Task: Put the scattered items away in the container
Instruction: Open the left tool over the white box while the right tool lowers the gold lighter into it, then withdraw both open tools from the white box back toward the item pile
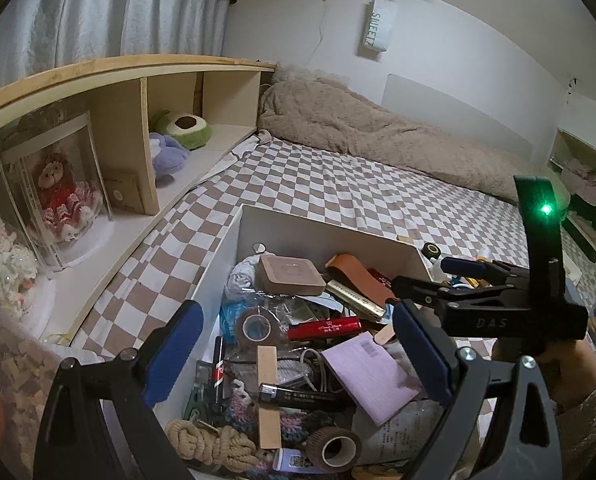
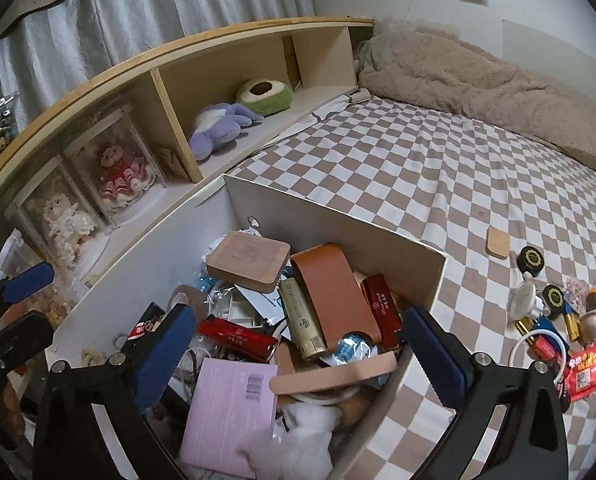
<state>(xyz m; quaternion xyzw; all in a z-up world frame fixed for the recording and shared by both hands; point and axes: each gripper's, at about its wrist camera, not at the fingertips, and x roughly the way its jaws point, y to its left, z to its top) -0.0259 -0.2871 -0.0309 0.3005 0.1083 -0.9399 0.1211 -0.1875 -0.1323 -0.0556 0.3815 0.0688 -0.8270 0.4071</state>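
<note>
Box (image 2: 338,216) of white card sits on the checked bed (image 2: 418,168), already heaped with a pink pad (image 2: 226,408), red tubes and tape. Small jars and packets (image 2: 558,320) lie scattered to its right, not yet packed. Left gripper (image 1: 298,344) and right gripper (image 2: 298,344) hover over the box, spread wide and empty. Shelf (image 2: 218,80) flanks the left.

I see a bed with checkered sheet (image 2: 418,168) and a beige fluffy blanket (image 2: 478,76), a wooden shelf (image 2: 170,112) holding an avocado plush (image 2: 264,98), a purple plush (image 2: 218,124) and boxed dolls (image 2: 118,172), under grey curtains (image 1: 98,16).
</note>
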